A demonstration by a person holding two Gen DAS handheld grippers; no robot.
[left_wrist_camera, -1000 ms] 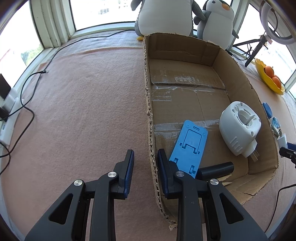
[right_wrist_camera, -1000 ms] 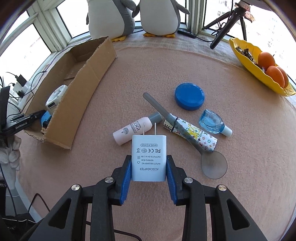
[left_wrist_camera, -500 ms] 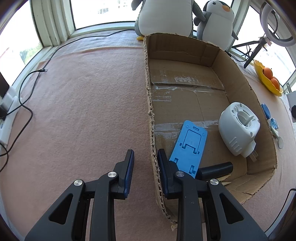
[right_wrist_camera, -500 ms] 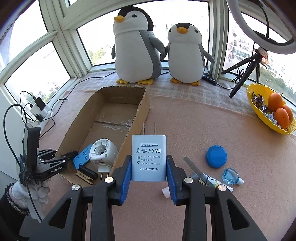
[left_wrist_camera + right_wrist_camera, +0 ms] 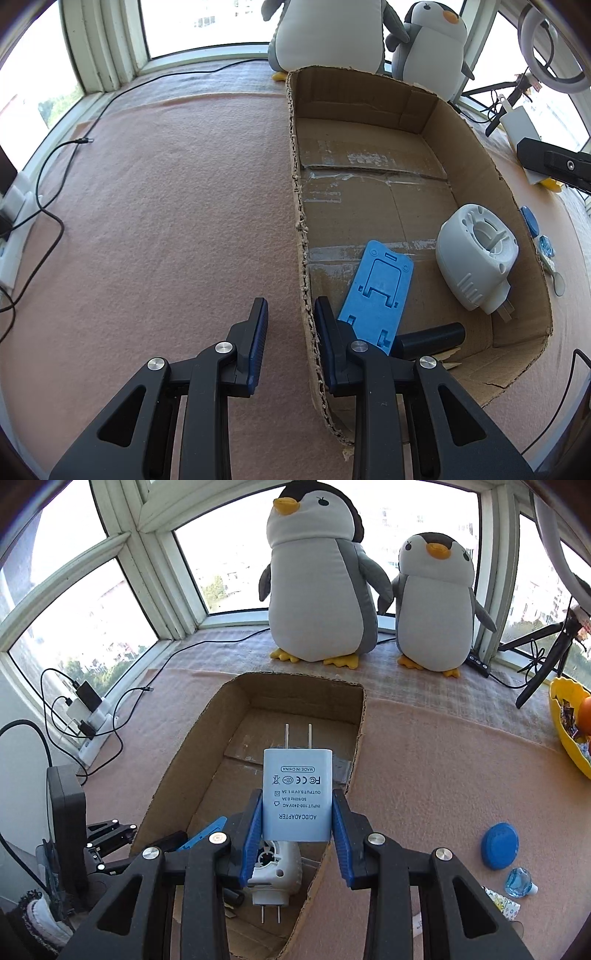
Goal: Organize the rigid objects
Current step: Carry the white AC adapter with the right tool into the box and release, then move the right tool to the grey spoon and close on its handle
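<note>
An open cardboard box point(image 5: 301, 206) lies on the pink felt. It holds a blue phone stand point(image 5: 376, 291), a white plug-in device point(image 5: 476, 258) and a black cylinder point(image 5: 432, 338). My left gripper point(image 5: 290, 301) straddles the box's near left wall, jaws narrow, with the wall against the right finger. My right gripper point(image 5: 297, 794) is shut on a white AC adapter point(image 5: 297, 797), prongs pointing away. It hangs over the box point(image 5: 173, 775), above the white device point(image 5: 277, 871). In the left wrist view the adapter point(image 5: 521, 125) shows at the far right.
Two plush penguins point(image 5: 321, 590) stand behind the box. A blue lid point(image 5: 499, 845) and a small blue bottle point(image 5: 519, 882) lie on the felt to the right. A yellow fruit bowl point(image 5: 569, 734) and a tripod point(image 5: 543, 657) are farther right. Cables and a power strip point(image 5: 92, 720) run along the left.
My right gripper has carried the adapter up and left, from above the loose items on the felt to over the box. The left gripper has stayed on the wall.
</note>
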